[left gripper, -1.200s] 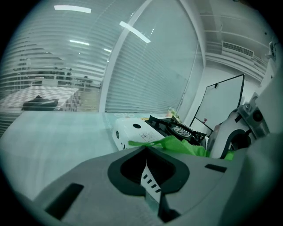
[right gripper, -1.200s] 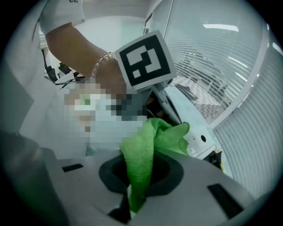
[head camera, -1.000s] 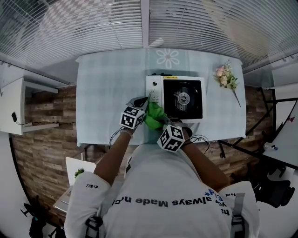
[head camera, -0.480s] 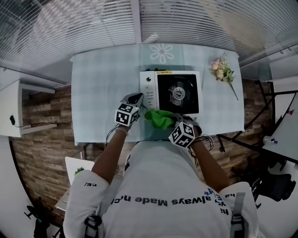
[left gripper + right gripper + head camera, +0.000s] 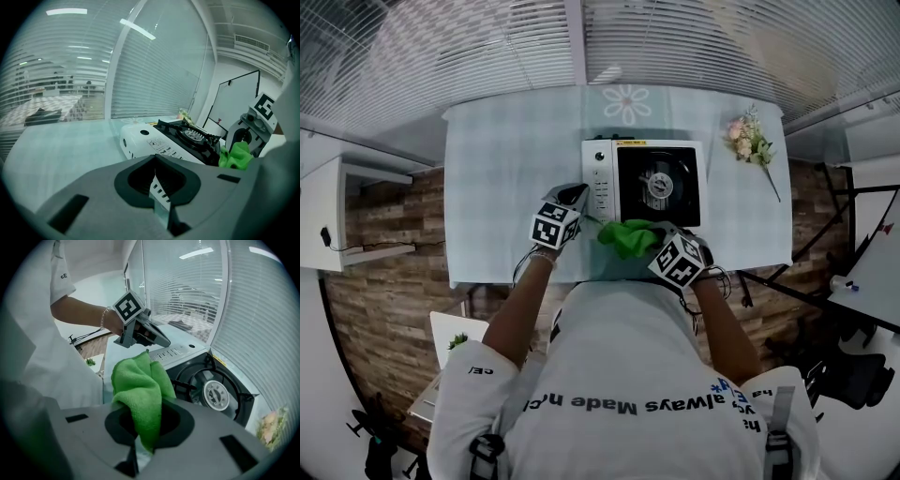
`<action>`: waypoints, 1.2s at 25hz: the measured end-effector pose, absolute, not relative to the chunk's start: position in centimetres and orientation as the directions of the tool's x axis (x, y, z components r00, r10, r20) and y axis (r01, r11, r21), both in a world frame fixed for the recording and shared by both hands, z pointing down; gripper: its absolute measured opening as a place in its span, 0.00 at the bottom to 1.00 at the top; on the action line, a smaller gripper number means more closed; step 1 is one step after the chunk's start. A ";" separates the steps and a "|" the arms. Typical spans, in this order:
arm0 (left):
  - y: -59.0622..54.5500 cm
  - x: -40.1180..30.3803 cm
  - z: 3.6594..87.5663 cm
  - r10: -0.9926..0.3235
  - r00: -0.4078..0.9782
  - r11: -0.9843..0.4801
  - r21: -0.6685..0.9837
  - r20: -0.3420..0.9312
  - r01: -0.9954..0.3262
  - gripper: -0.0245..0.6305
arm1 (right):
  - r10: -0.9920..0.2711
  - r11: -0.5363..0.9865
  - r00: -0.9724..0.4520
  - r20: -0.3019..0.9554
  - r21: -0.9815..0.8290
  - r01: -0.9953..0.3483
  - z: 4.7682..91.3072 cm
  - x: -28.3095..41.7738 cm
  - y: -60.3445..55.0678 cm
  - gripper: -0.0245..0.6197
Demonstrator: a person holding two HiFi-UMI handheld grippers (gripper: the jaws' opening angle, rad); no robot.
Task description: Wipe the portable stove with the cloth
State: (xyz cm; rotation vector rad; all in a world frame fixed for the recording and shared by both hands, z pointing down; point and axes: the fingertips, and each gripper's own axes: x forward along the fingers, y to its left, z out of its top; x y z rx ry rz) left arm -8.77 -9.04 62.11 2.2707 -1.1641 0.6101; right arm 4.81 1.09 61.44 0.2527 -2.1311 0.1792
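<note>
Jaws of right gripper (image 5: 139,444) pinch cloth (image 5: 140,385), stove (image 5: 213,392) partly hidden

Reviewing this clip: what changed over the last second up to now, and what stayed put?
The right gripper, its fingers shut on the green cloth, slid rightward along the near edge of the portable stove, dragging the cloth with it. Nothing was picked up or released. The left gripper stayed shut and empty by the stove's near left corner, and the stove kept its place on the table.
</note>
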 end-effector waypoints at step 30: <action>-9.1 -8.8 62.2 -0.586 0.499 -0.507 0.192 0.638 -0.840 0.05 | -0.148 0.913 -0.433 0.889 -0.045 -0.405 62.0 15.2 -3.0 0.08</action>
